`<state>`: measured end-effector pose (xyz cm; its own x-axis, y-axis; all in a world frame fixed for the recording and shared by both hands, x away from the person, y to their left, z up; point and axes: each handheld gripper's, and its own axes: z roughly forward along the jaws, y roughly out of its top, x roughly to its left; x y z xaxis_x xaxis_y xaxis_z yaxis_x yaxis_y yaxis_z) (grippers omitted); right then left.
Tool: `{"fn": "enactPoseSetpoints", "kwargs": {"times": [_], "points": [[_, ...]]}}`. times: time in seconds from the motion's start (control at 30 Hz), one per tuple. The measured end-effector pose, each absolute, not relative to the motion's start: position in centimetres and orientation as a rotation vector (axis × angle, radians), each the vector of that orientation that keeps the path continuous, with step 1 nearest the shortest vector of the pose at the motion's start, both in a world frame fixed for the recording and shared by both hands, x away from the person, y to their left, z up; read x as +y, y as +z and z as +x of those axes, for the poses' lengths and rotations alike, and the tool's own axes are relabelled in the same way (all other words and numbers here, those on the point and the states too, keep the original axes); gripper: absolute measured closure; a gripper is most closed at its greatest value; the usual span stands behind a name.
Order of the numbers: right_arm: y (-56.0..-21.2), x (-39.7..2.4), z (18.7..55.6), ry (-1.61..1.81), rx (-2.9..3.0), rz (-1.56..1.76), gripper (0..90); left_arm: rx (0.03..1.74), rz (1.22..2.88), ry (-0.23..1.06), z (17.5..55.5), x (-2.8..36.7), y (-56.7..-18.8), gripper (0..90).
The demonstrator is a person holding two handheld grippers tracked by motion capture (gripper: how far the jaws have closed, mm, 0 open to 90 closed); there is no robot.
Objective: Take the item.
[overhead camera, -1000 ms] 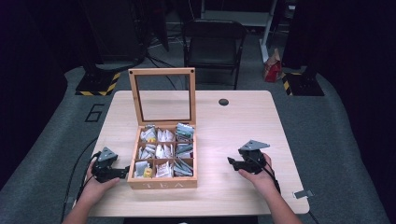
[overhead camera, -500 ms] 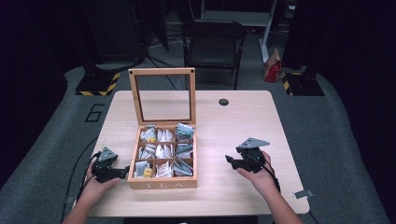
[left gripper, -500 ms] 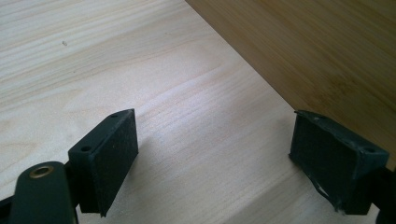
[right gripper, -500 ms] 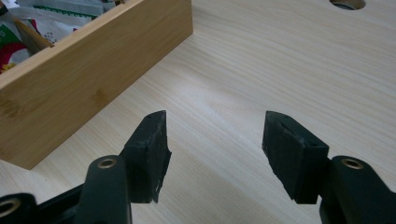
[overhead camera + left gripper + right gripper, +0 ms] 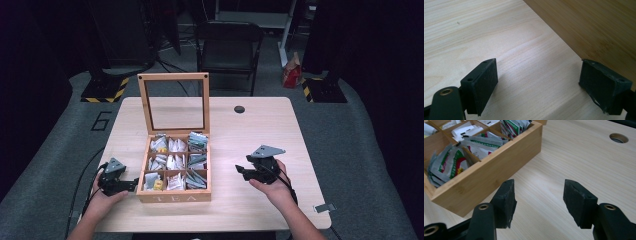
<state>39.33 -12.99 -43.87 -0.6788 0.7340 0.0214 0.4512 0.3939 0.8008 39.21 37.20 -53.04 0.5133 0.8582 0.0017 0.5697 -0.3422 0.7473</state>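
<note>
A wooden tea box (image 5: 174, 197) stands open at the middle of the table, its glass-paned lid (image 5: 174, 76) upright at the back. Its compartments hold several tea bags (image 5: 175, 162), also close up as tea bags (image 5: 451, 165) in the right gripper view. My left gripper (image 5: 131, 186) rests on the table at the box's front left corner, open and empty (image 5: 539, 85), with the box wall (image 5: 594, 27) just beyond its right jaw. My right gripper (image 5: 241, 171) hovers right of the box, pointing at it; its jaws (image 5: 539, 200) have just been closing slightly, still open with nothing between them.
The light wooden table (image 5: 260, 135) has a round cable hole (image 5: 239, 109) behind the right hand. A black chair (image 5: 228, 50) stands beyond the far edge. A small metal clip (image 5: 322, 207) lies near the front right corner.
My right gripper has lifted off the table and edged slightly toward the box. The left gripper and the box have stayed put.
</note>
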Motion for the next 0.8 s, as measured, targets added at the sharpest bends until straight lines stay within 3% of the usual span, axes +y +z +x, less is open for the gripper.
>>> {"fn": "enactPoseSetpoints", "kwargs": {"times": [0.8], "points": [[-42.1,-9.1,39.1,1.226,2.402,0.932,44.1,1.162,2.05,0.523,39.2,37.2,-53.0,14.6]]}}
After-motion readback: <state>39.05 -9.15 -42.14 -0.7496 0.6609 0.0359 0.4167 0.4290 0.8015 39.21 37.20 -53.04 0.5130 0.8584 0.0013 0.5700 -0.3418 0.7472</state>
